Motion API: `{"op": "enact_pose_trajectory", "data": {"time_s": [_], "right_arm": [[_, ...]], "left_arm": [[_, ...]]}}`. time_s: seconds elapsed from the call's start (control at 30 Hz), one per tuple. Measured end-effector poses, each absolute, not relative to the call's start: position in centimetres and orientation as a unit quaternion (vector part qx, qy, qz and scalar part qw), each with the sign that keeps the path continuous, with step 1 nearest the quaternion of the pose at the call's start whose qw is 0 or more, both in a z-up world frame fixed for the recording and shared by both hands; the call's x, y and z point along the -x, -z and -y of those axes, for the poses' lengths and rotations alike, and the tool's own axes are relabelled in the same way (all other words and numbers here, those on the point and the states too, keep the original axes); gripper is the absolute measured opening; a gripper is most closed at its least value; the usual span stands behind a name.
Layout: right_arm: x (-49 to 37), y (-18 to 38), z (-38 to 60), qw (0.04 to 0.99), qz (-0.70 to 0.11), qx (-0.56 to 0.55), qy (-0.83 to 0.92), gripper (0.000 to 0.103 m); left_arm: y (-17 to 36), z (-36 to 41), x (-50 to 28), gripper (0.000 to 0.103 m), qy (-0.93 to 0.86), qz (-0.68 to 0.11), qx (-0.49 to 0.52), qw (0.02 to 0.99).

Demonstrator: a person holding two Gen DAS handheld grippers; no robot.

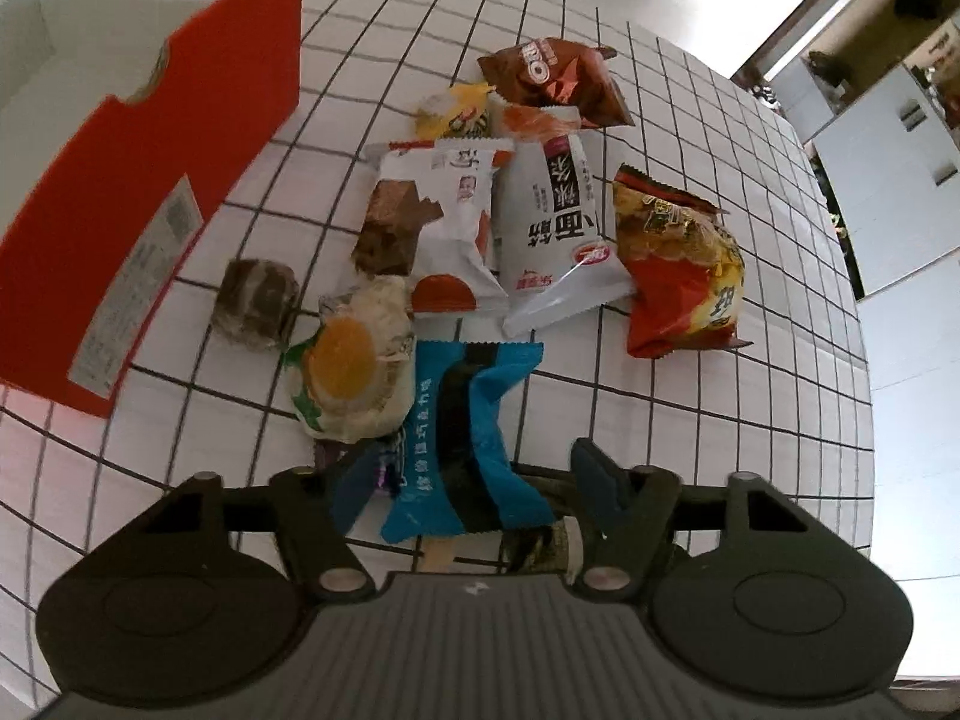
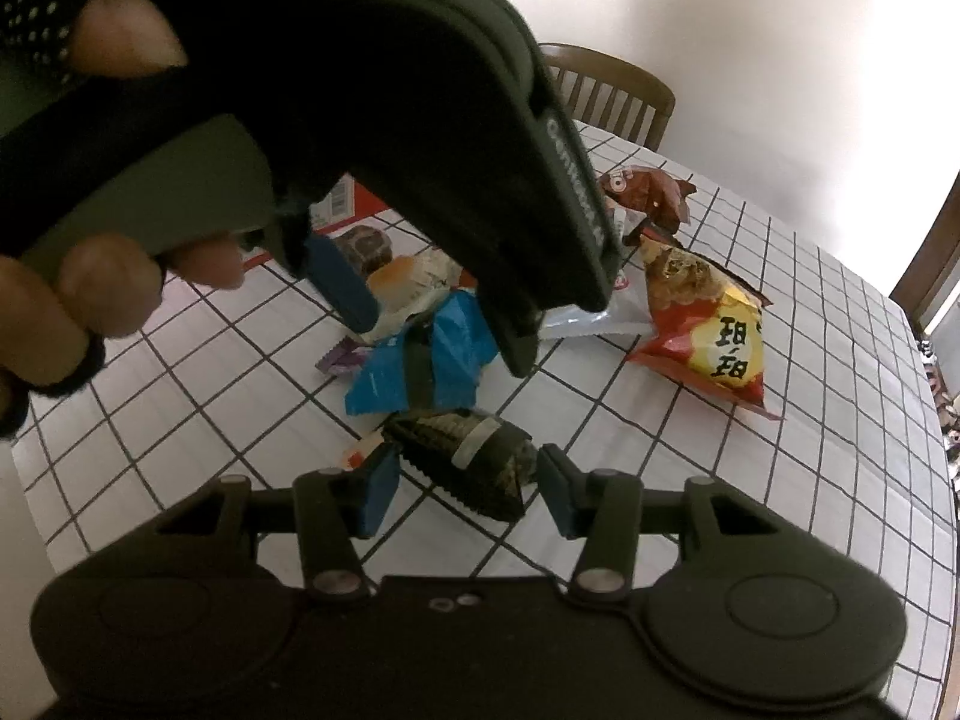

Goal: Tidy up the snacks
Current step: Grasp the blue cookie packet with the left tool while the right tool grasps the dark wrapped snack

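Note:
A blue snack packet [image 1: 462,438] lies at the near edge of a heap of snacks on the white gridded tablecloth [image 1: 720,420]. My left gripper [image 1: 450,468] points down over it, open, with a finger on either side and a small gap at the right finger. In the right wrist view the left gripper [image 2: 438,336] straddles the blue packet [image 2: 450,354]. A dark patterned packet [image 2: 462,462] lies on the cloth nearer to me. My right gripper [image 2: 465,462] is shut on it, both blue pads touching its ends. A corner of this dark packet [image 1: 540,546] shows under the left gripper.
A red box [image 1: 150,180] stands at the left. The heap holds a bread packet [image 1: 354,378], a brown round cake [image 1: 255,306], two white packets [image 1: 438,222], a red-yellow chip bag [image 1: 678,264] and a brown bag [image 1: 552,78]. A person's hand [image 2: 90,294] holds the left gripper. A wooden chair [image 2: 606,96] stands behind the table.

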State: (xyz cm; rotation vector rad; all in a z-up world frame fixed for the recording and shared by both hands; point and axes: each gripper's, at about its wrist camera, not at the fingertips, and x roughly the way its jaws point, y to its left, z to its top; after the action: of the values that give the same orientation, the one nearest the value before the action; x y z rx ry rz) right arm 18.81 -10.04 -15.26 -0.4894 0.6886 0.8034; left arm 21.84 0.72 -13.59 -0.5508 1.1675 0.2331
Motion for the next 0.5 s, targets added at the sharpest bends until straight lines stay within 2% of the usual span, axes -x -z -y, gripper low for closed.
{"op": "enact_pose_trajectory", "data": {"time_s": [0.1, 0.17, 0.4, 0.43, 0.5], "right_arm": [[-19.1, 15.5, 9.7, 0.836, -0.325, 0.23, -0.378, 0.048], [-19.3, 15.5, 9.6, 0.836, -0.325, 0.226, -0.379, 0.045], [-19.4, 15.0, 10.2, 0.84, -0.328, 0.214, -0.375, 0.04], [-19.4, 14.9, 10.4, 0.84, -0.329, 0.211, -0.375, 0.04], [-19.2, 14.7, 10.8, 0.84, -0.332, 0.207, -0.377, 0.04]], "left_arm": [[13.8, -0.8, -21.8, 0.06, -0.109, -0.542, 0.265, 0.79], [13.9, -0.9, -21.7, 0.05, -0.114, -0.541, 0.269, 0.789], [13.9, -1.2, -21.3, 0.042, -0.123, -0.54, 0.28, 0.785], [13.8, -1.2, -21.2, 0.037, -0.123, -0.539, 0.28, 0.785], [13.8, -1.3, -21.0, 0.035, -0.122, -0.539, 0.284, 0.783]]}}
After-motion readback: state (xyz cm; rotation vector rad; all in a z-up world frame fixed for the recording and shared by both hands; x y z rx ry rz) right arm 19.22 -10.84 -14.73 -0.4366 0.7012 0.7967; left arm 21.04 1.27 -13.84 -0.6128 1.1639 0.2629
